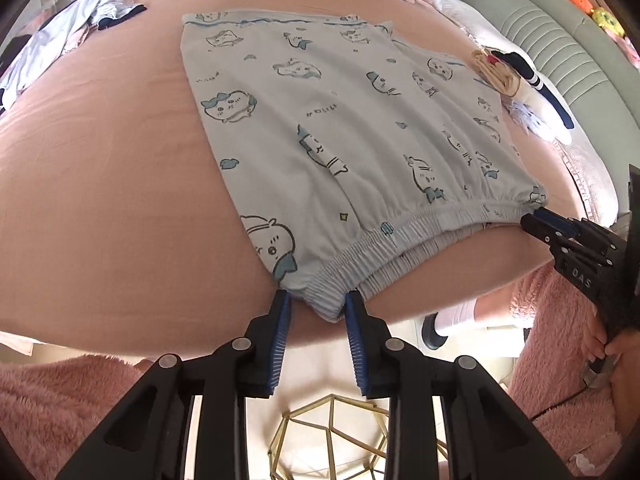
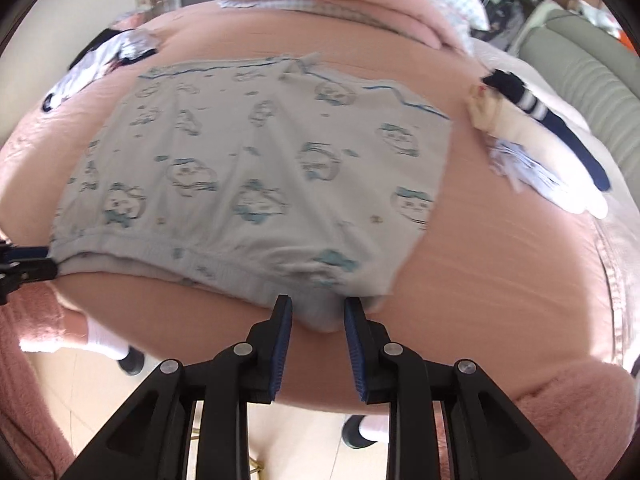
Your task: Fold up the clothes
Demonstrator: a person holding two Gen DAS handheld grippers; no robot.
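A: How far along?
B: The shorts [image 1: 344,136] lie flat mid-bed [image 1: 100,184], unfolded. Left gripper [image 1: 318,312] and right gripper [image 2: 318,316] jaws, partly spread, bracket the waistband corners; pinching unclear.
A: So folding remains.

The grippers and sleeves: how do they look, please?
Both grippers, left and right, are black plastic linkages with silver round pivots and ribbed blue pads. The right one's side bears white letters "DAS", and a thin black cable hangs below it. The sleeves are fluffy pink.
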